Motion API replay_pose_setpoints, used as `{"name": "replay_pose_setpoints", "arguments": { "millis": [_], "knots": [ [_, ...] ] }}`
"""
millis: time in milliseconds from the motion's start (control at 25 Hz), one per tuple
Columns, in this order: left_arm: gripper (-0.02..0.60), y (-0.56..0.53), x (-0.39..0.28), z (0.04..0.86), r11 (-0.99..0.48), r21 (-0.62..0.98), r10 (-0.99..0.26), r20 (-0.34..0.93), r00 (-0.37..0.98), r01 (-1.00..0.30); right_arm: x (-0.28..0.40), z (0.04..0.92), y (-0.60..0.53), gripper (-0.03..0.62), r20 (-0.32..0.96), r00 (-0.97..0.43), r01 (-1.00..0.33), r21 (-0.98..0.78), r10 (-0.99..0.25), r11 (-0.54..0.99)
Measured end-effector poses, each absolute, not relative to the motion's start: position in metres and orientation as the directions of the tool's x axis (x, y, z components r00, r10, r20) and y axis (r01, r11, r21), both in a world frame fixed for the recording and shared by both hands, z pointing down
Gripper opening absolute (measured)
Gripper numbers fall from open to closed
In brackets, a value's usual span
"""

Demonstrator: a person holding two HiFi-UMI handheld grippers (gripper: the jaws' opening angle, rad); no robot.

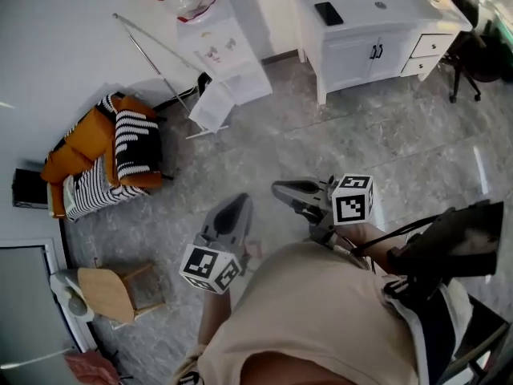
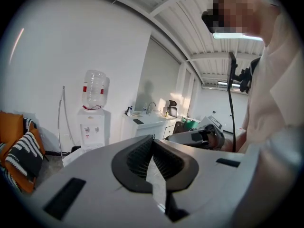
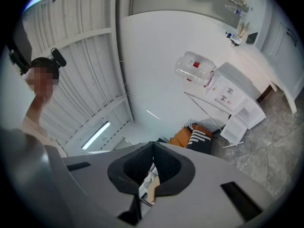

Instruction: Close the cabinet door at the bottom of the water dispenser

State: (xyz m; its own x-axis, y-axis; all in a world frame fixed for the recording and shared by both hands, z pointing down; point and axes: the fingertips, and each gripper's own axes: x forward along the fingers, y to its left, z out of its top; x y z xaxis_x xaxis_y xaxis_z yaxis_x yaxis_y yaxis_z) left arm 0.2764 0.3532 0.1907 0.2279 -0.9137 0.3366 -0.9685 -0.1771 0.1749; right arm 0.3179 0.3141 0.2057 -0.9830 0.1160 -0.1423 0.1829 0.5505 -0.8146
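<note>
Approach step: left gripper (image 1: 238, 201) and right gripper (image 1: 278, 188) both closed and empty, well apart from the water dispenser (image 1: 218, 50). Its cabinet door (image 1: 210, 107) stands open. The next move probably calls for closing in and pushing it.

Beige shirt (image 1: 321, 319); grey left tongs (image 1: 235, 204) and right tongs (image 1: 278, 188) — black ribbed pads (image 2: 135, 156), black-white marker cubes (image 1: 210, 267); black cable (image 1: 401, 231).

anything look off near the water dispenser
Yes. The door at the bottom of the dispenser stands wide open, swung out from the cabinet instead of shut flush.
</note>
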Motion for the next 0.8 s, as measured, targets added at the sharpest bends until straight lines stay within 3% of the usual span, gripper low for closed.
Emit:
{"name": "replay_pose_setpoints", "arguments": {
  "millis": [240, 480, 800],
  "knots": [
    [-0.005, 0.318, 0.27, 0.195, -0.167, 0.173, -0.903, 0.368, 0.221, -0.971, 0.318, 0.229, 0.28, 0.014, -0.062, -0.99, 0.12, -0.848, 0.128, 0.517],
    [-0.005, 0.305, 0.249, 0.206, -0.182, 0.165, -0.903, 0.362, 0.232, -0.969, 0.298, 0.239, 0.266, 0.014, -0.082, -0.989, 0.126, -0.902, 0.122, 0.412],
    [-0.005, 0.277, 0.194, 0.195, -0.289, 0.184, -0.893, 0.303, 0.334, -0.939, 0.243, 0.231, 0.25, 0.014, -0.049, -0.996, 0.079, -0.889, 0.078, 0.45]
  ]
}}
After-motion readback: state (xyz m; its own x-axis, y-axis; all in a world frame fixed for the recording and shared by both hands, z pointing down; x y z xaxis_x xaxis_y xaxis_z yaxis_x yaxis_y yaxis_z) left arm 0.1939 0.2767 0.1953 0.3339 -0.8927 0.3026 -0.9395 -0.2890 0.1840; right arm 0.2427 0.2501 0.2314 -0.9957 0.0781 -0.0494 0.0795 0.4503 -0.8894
